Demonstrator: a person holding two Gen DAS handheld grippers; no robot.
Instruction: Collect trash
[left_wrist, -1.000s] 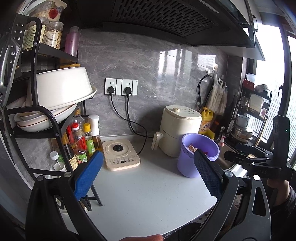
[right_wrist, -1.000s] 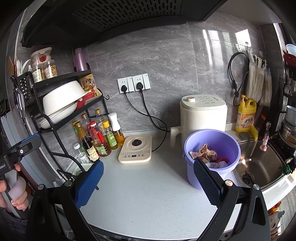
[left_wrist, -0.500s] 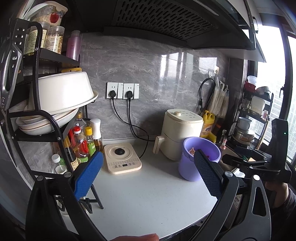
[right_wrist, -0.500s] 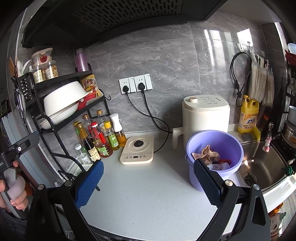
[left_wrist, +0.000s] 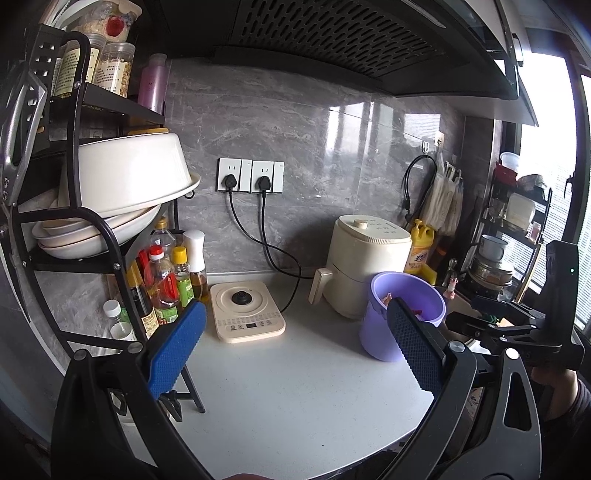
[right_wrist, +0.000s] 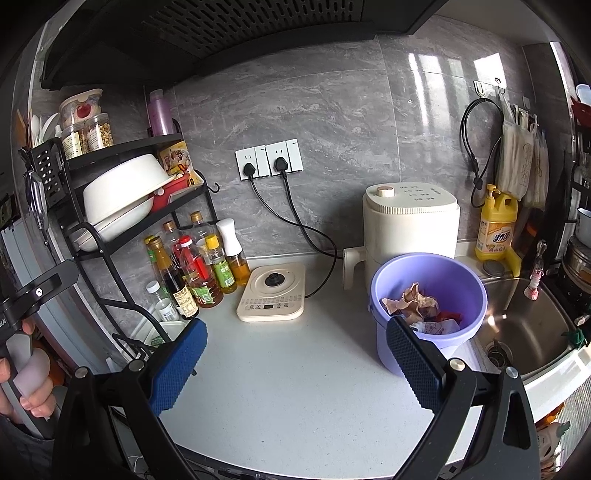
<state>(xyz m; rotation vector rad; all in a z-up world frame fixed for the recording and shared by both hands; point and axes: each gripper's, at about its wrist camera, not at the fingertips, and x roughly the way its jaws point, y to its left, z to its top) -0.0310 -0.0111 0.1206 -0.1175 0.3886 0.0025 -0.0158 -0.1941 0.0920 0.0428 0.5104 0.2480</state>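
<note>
A lilac plastic bin (right_wrist: 428, 306) stands on the white counter beside the sink and holds crumpled brown paper and wrappers (right_wrist: 413, 301). From the left wrist view the same bin (left_wrist: 400, 317) is seen lower, its contents mostly hidden behind the rim. My right gripper (right_wrist: 295, 363) hovers open over the counter's front, nothing between its blue pads. My left gripper (left_wrist: 295, 345) is likewise open and empty, farther to the left. No loose trash shows on the counter.
A cream air fryer (right_wrist: 410, 221) stands behind the bin, a flat cream appliance (right_wrist: 273, 291) beside it with cords to the wall sockets. Sauce bottles (right_wrist: 192, 266) and a black dish rack (right_wrist: 110, 206) fill the left. The steel sink (right_wrist: 524, 332) lies right.
Both grippers have drawn back and risen slightly from the counter, so the bin and appliances look smaller and lower. The jaws stayed open throughout.
</note>
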